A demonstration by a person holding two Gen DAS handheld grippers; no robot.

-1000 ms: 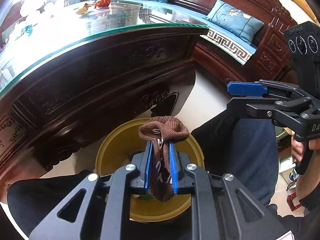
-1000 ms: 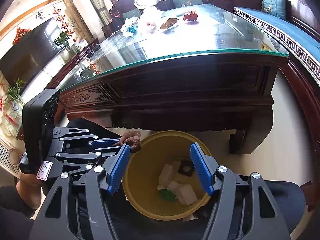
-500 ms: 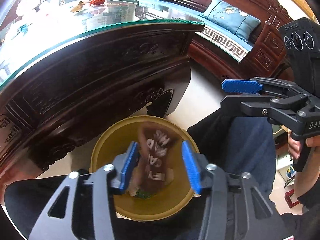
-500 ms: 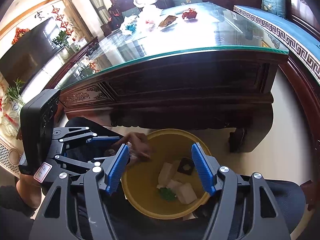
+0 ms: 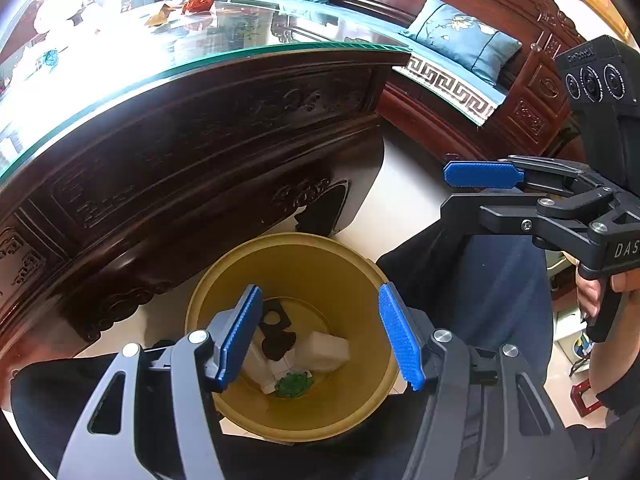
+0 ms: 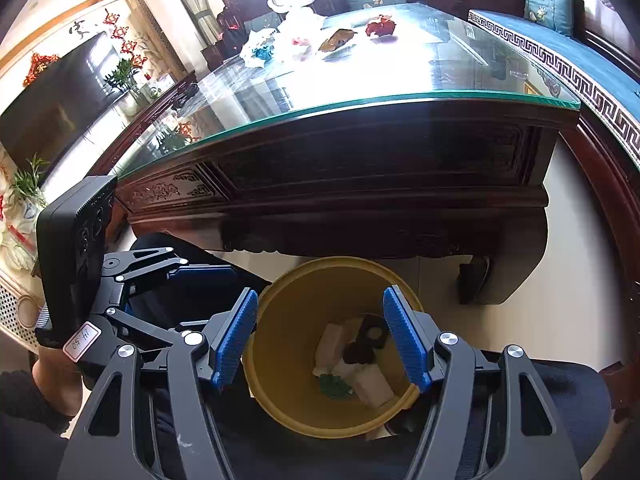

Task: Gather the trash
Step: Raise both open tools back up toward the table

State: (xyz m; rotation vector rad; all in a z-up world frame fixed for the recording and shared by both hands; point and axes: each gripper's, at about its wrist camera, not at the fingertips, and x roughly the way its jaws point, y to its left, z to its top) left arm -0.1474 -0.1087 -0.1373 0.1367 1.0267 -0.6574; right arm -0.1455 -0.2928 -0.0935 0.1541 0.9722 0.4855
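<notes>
My left gripper (image 5: 320,332) tilts steeply down over the yellow bin (image 5: 304,412), jaws opening w/ nothing between them; blue pads (image 5: 240,332) frame the bin mouth. In the right wrist view my left hand (image 6: 48,376) grips its handle at lower left, sleeve dark. Bin sits on the pale floor btwn my knees, just in front of the dark carved table (image 6: 360,184). Trash in the bin bottom: white crumpled pieces (image 5: 328,352), a dark brown wad (image 5: 278,346), a green scrap (image 5: 294,386), a black flat piece w/ a hole (image 5: 274,316). My right gripper (image 6: 324,336) also angles down over the bin, jaws standing wide, empty. More trash far back on the glass top: red wrapper (image 6: 380,26), brown wrapper (image 6: 336,38), white plastic w/ teal bit (image 6: 264,50). Right hand (image 5: 600,292) holds the handle at the right edge of the left wrist view
</notes>
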